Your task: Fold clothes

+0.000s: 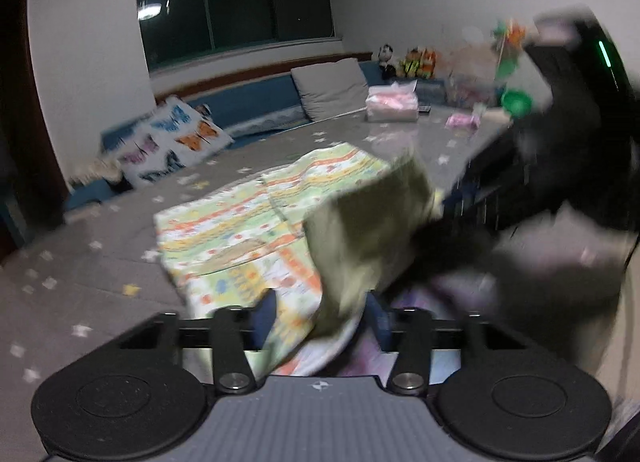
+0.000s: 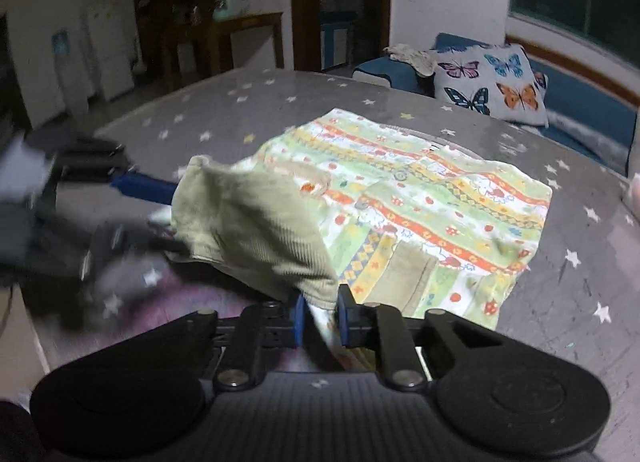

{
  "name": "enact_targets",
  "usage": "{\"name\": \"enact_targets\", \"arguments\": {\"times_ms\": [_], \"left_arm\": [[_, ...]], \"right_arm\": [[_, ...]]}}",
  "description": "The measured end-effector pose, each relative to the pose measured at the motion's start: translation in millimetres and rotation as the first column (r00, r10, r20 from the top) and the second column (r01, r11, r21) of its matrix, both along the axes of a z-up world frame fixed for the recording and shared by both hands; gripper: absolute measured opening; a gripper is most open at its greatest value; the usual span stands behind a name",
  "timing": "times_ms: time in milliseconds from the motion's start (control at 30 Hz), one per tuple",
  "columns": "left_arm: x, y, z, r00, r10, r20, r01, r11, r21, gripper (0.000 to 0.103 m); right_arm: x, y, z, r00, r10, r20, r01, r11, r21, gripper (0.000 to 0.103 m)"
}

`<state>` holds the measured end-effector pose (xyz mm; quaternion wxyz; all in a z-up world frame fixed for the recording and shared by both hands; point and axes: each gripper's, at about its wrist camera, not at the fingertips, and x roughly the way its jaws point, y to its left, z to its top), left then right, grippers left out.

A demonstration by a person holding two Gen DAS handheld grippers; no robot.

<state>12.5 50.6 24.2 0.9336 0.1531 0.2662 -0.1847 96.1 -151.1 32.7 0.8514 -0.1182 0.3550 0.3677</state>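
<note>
A patterned garment (image 2: 404, 198) is spread on the star-print tabletop (image 2: 248, 110). Its olive hem (image 2: 256, 222) is pinched by the right hand-held gripper (image 2: 320, 316); the left hand-held gripper (image 1: 320, 318) is held apart around cloth.

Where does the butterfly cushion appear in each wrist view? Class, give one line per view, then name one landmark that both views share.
Left wrist view: the butterfly cushion leans on the blue sofa at middle left, beyond the table.
Right wrist view: it is at upper right, again on the sofa behind the table.
Shared landmark: the patterned garment lying on the star-print tablecloth.
</note>
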Motion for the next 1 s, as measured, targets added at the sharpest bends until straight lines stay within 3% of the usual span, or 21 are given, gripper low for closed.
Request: {"name": "enact_targets", "arguments": {"times_ms": [267,400,467,533,733,1000], "left_arm": [[0.4,-4.3,-27.7,0.997,-0.007,0.079,-0.010,0.977,0.211,0.052],[3.8,-1.2,-36.3,0.995,-0.017,0.101,-0.011,0.962,0.274,0.028],[4.6,4.5,-34.4,0.995,-0.010,0.097,-0.016,0.965,0.262,0.011],[2.7,10.3,-29.0,0.995,-0.006,0.097,-0.017,0.970,0.242,0.007],[-25.1,17.6,0.3,0.995,-0.042,0.088,0.026,0.983,0.181,0.006],[-72.2,21.2,48.5,0.992,-0.098,0.084,0.089,0.991,0.097,0.006]], "right_arm": [[5.2,-1.2,14.3,0.999,-0.046,0.005,0.045,0.997,0.057,0.012],[5.3,-1.3,16.1,0.998,-0.068,0.015,0.066,0.995,0.071,0.011],[2.4,-1.5,16.0,0.997,-0.076,0.027,0.074,0.994,0.078,0.009],[-3.8,-2.0,17.6,0.996,-0.078,0.049,0.074,0.994,0.086,0.008],[-39.2,-12.3,36.5,0.992,-0.055,0.113,0.043,0.994,0.105,0.007],[-89.9,-34.9,71.3,0.993,-0.003,0.116,-0.010,0.994,0.111,0.007]]}}
